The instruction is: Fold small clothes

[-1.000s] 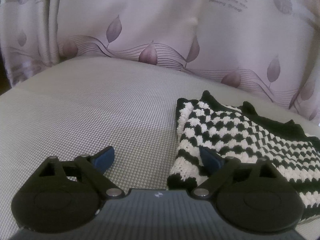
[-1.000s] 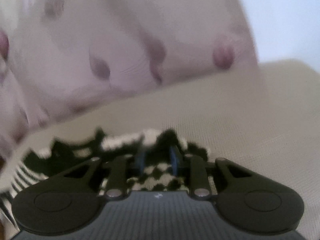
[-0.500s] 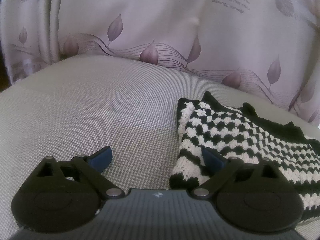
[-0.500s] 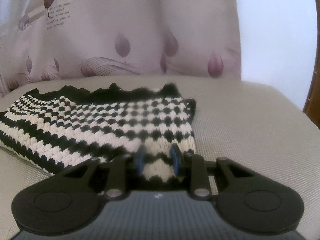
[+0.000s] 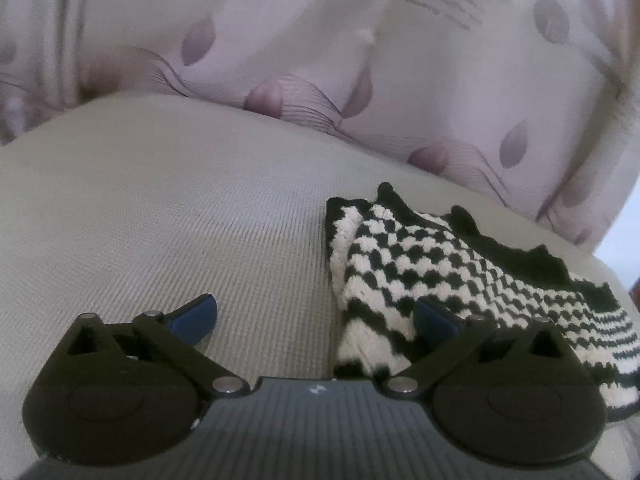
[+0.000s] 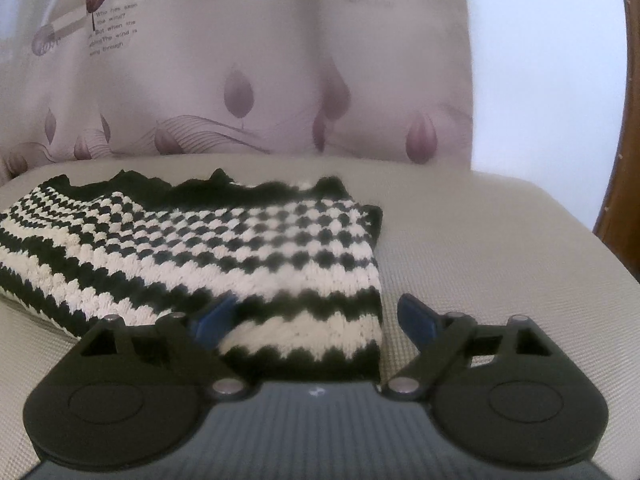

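On the beige cushion (image 6: 480, 240) the black-and-white knit top (image 6: 240, 248) already lies folded into a neat rectangle. Left gripper (image 5: 316, 320) and right gripper (image 6: 316, 320) are both spread wide, holding nothing, so folding looks pretty much done.

Right gripper (image 6: 316, 316) spread wide over folded knit garment (image 6: 224, 248).

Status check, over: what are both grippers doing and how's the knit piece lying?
Left gripper open. Right gripper open. Black-and-white knit folded flat on cushion. Nothing in the way.
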`<action>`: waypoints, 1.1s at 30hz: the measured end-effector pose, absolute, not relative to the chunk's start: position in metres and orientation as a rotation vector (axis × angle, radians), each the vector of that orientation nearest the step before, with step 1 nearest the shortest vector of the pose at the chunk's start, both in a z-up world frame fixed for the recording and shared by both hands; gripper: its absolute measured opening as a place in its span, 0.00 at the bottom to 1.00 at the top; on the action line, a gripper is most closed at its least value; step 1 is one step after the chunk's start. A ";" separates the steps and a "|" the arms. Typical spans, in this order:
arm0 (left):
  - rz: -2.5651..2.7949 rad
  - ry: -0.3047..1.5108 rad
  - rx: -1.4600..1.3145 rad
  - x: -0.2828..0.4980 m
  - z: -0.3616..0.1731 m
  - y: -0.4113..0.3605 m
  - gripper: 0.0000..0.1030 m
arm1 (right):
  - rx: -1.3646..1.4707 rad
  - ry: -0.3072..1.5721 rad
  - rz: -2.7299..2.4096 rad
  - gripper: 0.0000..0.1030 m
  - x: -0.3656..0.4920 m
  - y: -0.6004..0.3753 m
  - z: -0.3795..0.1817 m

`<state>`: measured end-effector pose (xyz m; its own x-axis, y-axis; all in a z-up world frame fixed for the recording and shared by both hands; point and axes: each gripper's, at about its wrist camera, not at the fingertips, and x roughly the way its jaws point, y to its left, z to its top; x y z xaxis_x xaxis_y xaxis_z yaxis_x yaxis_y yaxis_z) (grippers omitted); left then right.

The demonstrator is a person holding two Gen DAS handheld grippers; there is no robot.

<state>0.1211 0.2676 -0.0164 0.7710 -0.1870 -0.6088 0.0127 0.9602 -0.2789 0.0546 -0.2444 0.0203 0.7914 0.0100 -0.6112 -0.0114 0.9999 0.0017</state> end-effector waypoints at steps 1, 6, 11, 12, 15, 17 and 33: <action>-0.111 0.691 -0.271 0.126 -0.016 0.271 1.00 | 0.004 0.657 0.015 0.87 0.055 -0.245 0.020; -0.252 0.767 -0.334 0.166 -0.015 0.287 0.99 | 0.037 0.650 0.041 0.87 0.053 -0.250 0.021; -0.442 0.804 -0.144 0.188 -0.017 0.262 0.98 | 0.034 0.652 0.049 0.87 0.054 -0.249 0.021; -0.467 0.804 -0.131 0.191 -0.018 0.260 0.98 | 0.033 0.654 0.049 0.87 0.054 -0.249 0.021; -0.515 0.790 -0.179 0.199 -0.023 0.262 0.96 | 0.029 0.655 0.050 0.87 0.054 -0.248 0.021; -0.530 0.769 -0.201 0.201 -0.026 0.262 0.87 | 0.021 0.654 0.047 0.88 0.054 -0.247 0.021; -0.445 0.711 -0.414 0.182 -0.034 0.247 0.27 | -0.006 0.646 0.025 0.94 0.053 -0.243 0.022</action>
